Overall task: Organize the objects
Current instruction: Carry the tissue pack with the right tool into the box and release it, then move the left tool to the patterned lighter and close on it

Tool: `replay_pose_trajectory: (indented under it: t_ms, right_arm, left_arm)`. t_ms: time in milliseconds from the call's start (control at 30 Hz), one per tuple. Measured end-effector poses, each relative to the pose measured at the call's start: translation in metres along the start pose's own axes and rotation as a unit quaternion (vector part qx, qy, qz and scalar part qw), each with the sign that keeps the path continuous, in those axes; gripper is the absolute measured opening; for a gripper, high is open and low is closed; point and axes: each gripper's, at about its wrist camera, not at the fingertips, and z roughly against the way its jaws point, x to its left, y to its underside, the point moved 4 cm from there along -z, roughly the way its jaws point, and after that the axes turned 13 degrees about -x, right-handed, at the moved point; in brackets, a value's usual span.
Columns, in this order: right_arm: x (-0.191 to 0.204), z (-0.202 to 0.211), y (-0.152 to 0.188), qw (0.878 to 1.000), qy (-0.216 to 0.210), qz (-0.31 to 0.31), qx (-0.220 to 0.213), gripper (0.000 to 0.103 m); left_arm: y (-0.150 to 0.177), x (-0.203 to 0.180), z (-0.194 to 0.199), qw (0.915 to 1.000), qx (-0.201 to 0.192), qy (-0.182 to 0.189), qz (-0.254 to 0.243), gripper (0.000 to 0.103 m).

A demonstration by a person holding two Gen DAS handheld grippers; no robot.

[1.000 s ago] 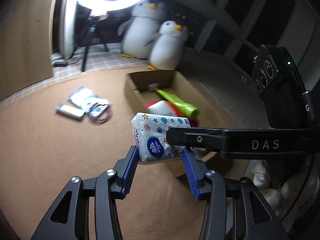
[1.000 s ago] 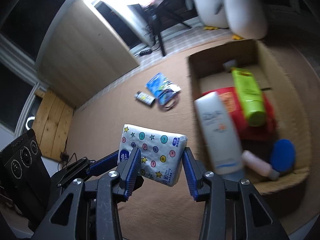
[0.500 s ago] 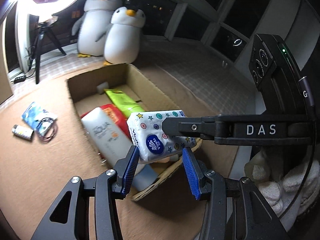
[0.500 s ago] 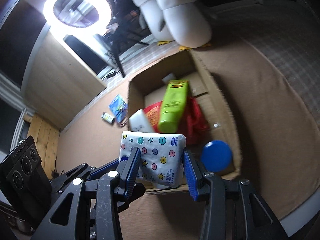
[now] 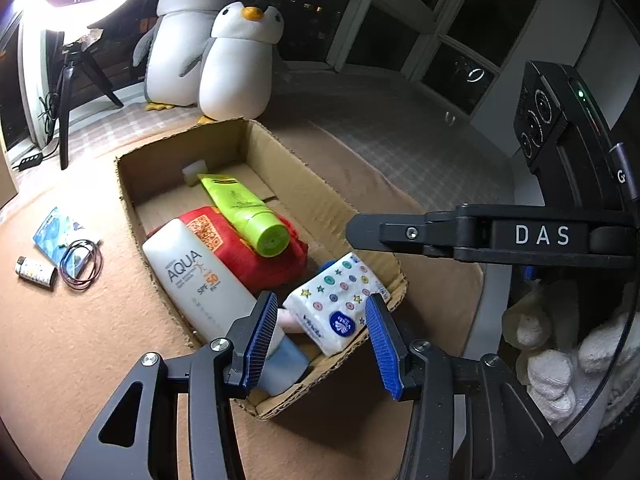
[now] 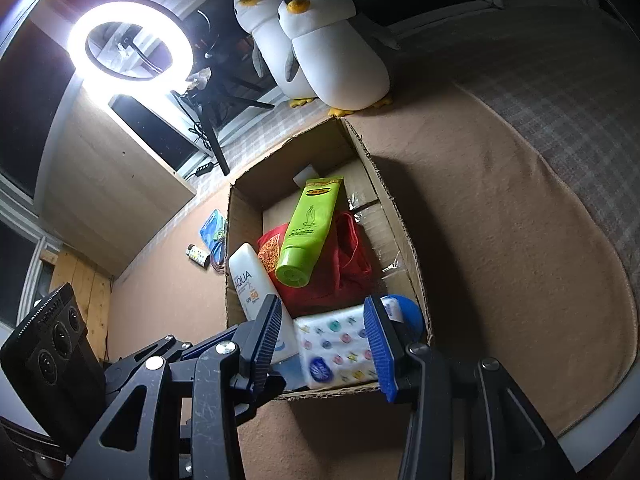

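The white tissue pack [image 5: 336, 312] [image 6: 340, 344] with coloured dots lies tilted in the near corner of the cardboard box [image 5: 312, 184] [image 6: 240, 216], resting on the things inside. My left gripper [image 5: 320, 300] hovers above it, open, its blue pads clear of the pack. My right gripper [image 6: 323, 302] also hangs over the pack, open; one of its fingers [image 5: 400, 234] reaches in from the right, above the pack. The box also holds a white AQUA bottle [image 5: 196, 276], a green tube [image 5: 248, 216], a red pouch [image 5: 244, 264] and a blue round thing [image 6: 408, 312].
On the brown mat left of the box lie a blue packet [image 5: 56, 236], a small lighter-like tube [image 5: 34, 270] and a looped cable [image 5: 82, 264]. Two plush penguins [image 5: 236, 68] stand behind the box, beside a ring light [image 6: 132, 44] on a tripod. A gloved hand [image 5: 560, 360] shows at right.
Both grippers carried the tissue pack from over the mat to above the box. The pack now lies lower, inside the box, no longer between the pads.
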Motion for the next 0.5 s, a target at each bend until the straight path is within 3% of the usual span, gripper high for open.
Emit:
replay_pose_trajectory:
  t_ms: [233, 500]
  right_arm:
    - [0.005, -0.003, 0.003, 1.000, -0.004, 0.002, 0.006, 0.040]
    - [0.029, -0.012, 0.012, 0.999, -0.023, 0.012, 0.021, 0.040]
  left_arm:
    - [0.000, 0.019, 0.014, 0.9997, -0.009, -0.016, 0.015, 0.050]
    - [-0.002, 0.087, 0.039, 0.9940, -0.024, -0.083, 0.067, 0.050]
